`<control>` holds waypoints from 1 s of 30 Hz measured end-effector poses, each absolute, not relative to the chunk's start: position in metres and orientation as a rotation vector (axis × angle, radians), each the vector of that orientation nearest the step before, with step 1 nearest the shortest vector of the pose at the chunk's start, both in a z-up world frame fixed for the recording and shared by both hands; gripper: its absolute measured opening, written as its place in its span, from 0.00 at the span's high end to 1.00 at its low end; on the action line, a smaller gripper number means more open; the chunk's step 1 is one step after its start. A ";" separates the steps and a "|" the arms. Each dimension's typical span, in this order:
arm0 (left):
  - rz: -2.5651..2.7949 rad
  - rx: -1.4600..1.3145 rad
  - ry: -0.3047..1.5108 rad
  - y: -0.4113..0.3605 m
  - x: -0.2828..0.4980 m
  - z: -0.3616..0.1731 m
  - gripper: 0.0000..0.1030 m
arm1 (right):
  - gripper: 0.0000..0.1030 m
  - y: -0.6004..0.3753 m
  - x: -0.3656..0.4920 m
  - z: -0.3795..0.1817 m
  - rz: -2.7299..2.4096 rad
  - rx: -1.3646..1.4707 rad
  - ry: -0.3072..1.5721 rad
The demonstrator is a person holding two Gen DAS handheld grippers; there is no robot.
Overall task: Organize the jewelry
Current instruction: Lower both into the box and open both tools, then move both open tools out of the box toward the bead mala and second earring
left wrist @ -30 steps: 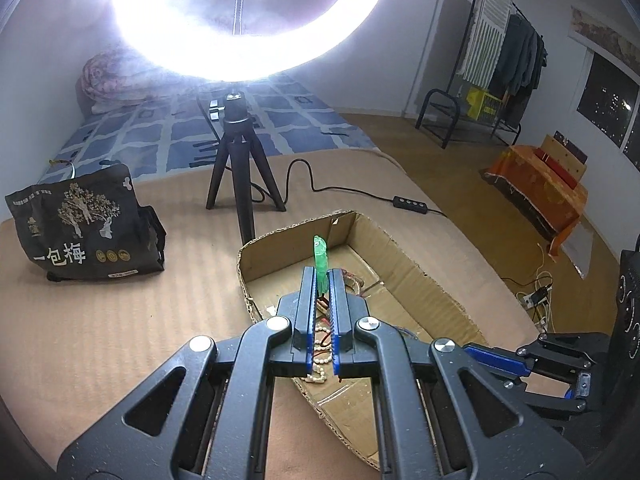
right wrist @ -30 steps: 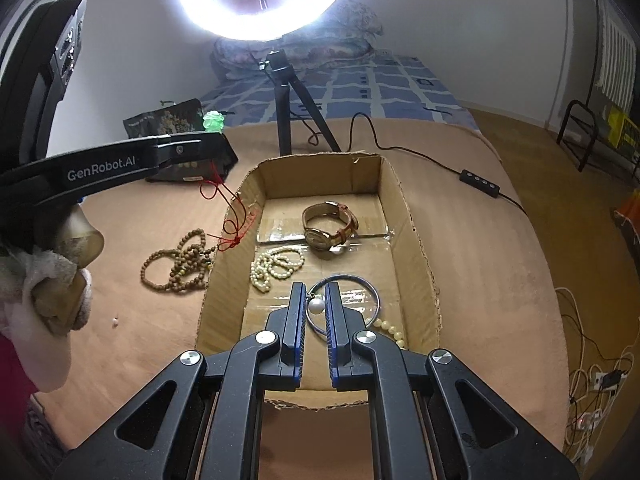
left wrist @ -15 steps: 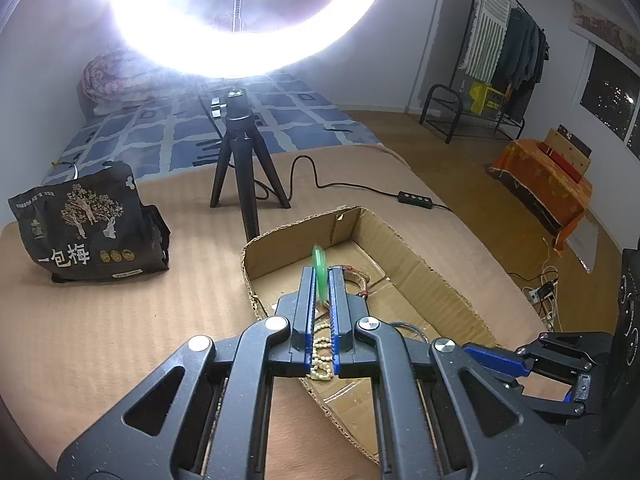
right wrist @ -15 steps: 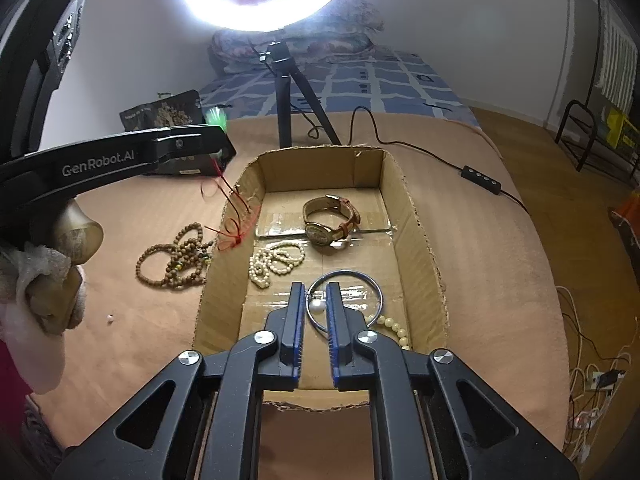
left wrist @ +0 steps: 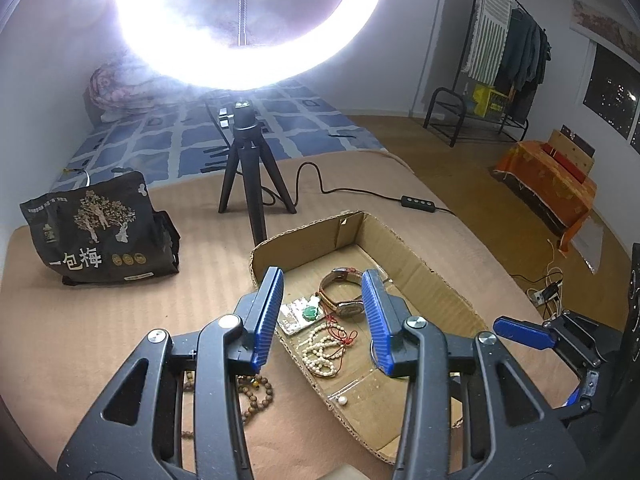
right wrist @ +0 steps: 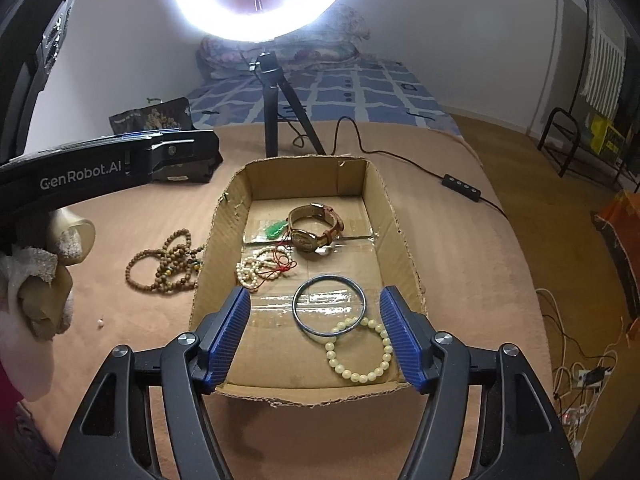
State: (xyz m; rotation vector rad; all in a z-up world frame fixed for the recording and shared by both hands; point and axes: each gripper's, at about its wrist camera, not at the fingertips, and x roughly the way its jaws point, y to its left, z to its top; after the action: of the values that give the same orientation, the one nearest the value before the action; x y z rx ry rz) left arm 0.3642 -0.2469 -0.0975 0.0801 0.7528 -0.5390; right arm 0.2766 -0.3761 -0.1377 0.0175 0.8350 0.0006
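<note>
Left gripper (left wrist: 322,312) and right gripper (right wrist: 316,336): jaws opening, empty. Green pendant (right wrist: 276,230) lies flat in cardboard box (right wrist: 400,236), long axis toward 2 o'clock.

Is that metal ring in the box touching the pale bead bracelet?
Touching. In the right wrist view the pale bead bracelet overlaps the metal ring's near edge, beads lying across its rim.

We lose part of the wooden bead strand (left wrist: 256,394) behind the left tongs' (left wrist: 322,318) finger, the ring light's (right wrist: 264,0) top is cut off by the edge, and the bag's (right wrist: 160,118) print is too small to read.
</note>
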 end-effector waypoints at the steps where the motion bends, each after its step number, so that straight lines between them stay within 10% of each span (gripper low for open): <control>1: -0.539 0.080 0.751 -0.246 0.363 -0.096 0.60 | 0.35 -0.375 0.276 -0.137 0.000 0.015 0.835; 30: -0.479 0.083 0.680 -0.190 0.311 -0.045 0.60 | 0.26 -0.340 0.235 -0.085 -0.066 -0.100 0.731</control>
State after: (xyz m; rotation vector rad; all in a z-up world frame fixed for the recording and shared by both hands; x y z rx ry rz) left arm 0.3105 -0.1903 -0.0455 0.0832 0.6798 -0.4786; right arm 0.2347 -0.3398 -0.0854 -0.1004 0.7306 -0.0657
